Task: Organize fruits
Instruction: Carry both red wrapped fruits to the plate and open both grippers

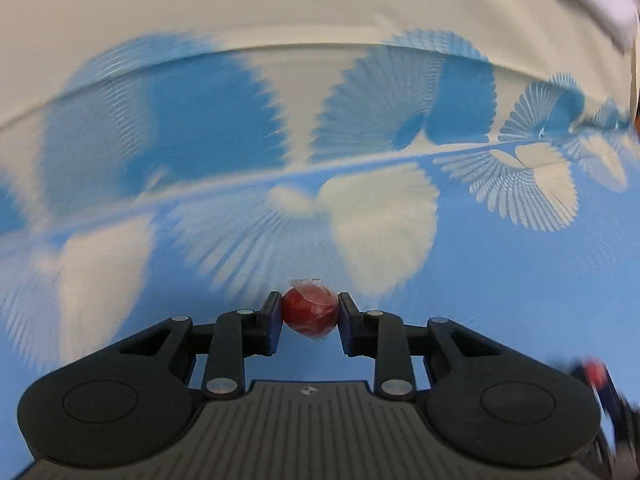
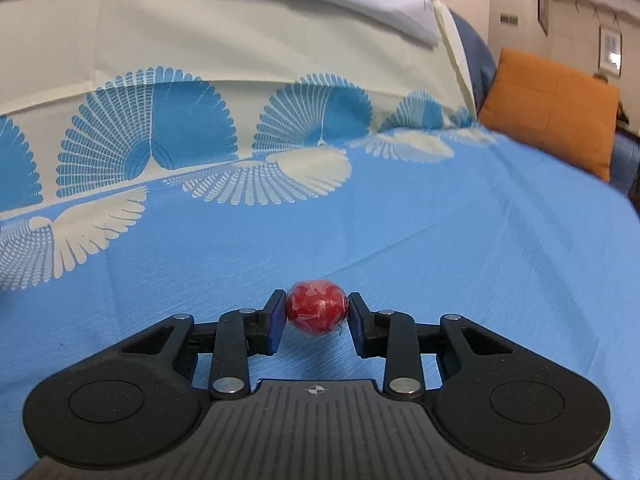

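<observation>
In the left wrist view my left gripper is shut on a small round red fruit wrapped in clear film, held above the blue cloth. In the right wrist view my right gripper is shut on another small red wrapped fruit, also above the blue cloth. A blurred dark and red shape at the lower right edge of the left wrist view may be the other gripper with its fruit. The left wrist view is motion-blurred.
The cloth has white and blue fan patterns and rises into a cream fold at the back. An orange cushion lies at the far right, with a room wall and framed pictures behind.
</observation>
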A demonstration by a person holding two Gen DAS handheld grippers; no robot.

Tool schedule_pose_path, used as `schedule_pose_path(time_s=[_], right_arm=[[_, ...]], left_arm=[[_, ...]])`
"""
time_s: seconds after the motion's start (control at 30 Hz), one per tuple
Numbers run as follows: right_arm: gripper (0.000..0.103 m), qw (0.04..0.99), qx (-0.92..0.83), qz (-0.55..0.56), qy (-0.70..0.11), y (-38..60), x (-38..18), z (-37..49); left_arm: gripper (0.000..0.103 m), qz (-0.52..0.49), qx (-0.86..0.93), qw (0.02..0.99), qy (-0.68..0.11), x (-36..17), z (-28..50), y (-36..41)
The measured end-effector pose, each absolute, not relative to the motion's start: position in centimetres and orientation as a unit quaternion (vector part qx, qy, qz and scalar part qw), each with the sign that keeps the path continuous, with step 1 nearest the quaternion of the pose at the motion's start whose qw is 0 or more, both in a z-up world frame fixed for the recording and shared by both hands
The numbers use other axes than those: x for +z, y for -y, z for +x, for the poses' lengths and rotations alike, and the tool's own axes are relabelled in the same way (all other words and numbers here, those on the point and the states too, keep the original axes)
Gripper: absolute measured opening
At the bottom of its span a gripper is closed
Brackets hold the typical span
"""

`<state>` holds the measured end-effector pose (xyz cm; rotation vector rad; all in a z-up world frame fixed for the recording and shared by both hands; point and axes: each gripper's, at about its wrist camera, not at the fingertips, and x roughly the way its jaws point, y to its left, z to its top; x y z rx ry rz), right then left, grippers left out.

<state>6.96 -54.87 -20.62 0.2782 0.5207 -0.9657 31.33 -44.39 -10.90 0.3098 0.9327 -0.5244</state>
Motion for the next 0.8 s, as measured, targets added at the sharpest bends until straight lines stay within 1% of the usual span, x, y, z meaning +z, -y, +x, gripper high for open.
schedule_pose_path(time_s=[0.13, 0.33, 0.53, 0.8], right_arm=[[0.034, 0.842, -0.453, 0.125, -0.264, 53.1, -19.6, 6.4], [0.035, 0.881, -0.385, 0.143, -0.235, 46.0, -12.2, 0.2], [0.035, 0.925, -0.268, 0.115, -0.245, 36.4, -7.2, -4.7], [0.035, 0.954, -0.109, 0.084, -0.268, 25.6, -3.3, -8.9]], left_arm=[[0.032, 0.105, -0.204, 0.844, -0.484, -8.2, 27.0, 34.1], [0.032, 0.148, -0.14, 0.869, -0.451, -3.5, 19.8, 22.0], [0.032, 0.142, -0.12, 0.88, -0.437, -0.1, 13.4, 13.2], [0.032, 0.113, -0.121, 0.882, -0.441, 0.7, 5.4, 5.4]])
